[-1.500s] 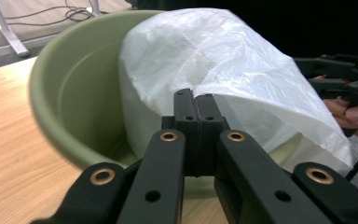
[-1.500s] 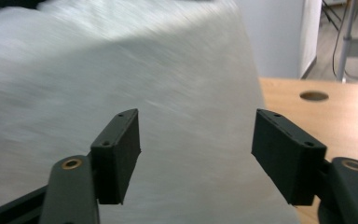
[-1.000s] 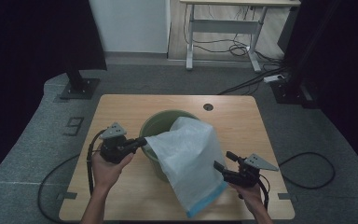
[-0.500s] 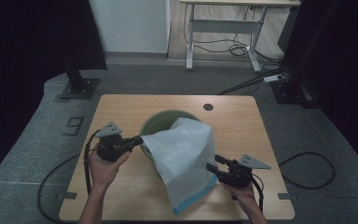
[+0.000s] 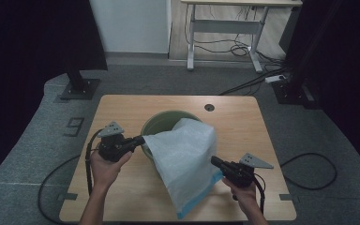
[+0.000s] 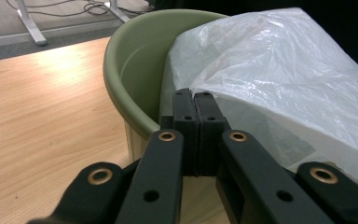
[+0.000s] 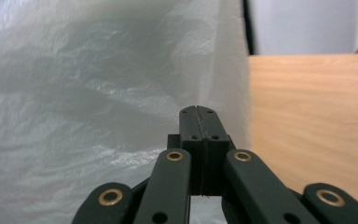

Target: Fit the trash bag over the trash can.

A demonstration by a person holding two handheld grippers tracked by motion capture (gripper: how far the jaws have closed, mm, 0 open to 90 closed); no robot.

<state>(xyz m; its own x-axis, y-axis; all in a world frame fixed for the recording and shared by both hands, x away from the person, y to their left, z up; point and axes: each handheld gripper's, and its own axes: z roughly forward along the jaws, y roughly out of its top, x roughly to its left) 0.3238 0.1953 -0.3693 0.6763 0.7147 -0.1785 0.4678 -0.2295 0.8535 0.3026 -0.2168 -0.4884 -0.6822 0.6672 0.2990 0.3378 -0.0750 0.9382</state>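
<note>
Two tongs are seen in the high view, one at each side of a white plastic bag (image 5: 185, 161) that is draped over a green basin (image 5: 161, 123) at the middle of the wooden worktop (image 5: 122, 105). The left tongs (image 5: 140, 139) are shut on the bag's upper left corner, right at the basin's rim. The right tongs (image 5: 214, 161) are met at the bag's right edge, low in the frame, just above its blue-striped end; their jaws have just been closing, with the bag's edge between them.

In the left gripper view, the left tongs (image 6: 195, 100) are pressed fully together at the centre of the frame, and a fold of the bag (image 6: 279, 70) is pinched there. The basin (image 6: 130, 74) curves away to the upper left, with its rim just under the jaws.

In the right gripper view, the right tongs (image 7: 199, 114) are drawn together with no gap left, and the bag (image 7: 98, 93) is spread across the left and centre of the frame. A thin layer appears to be caught, though the pinch itself cannot be made out.

The step in hand is judged to be the spreading of the bag over the basin. It is best done with both grips kept firm and the film pulled apart evenly, so that it is not torn and the basin is not dragged.
</note>
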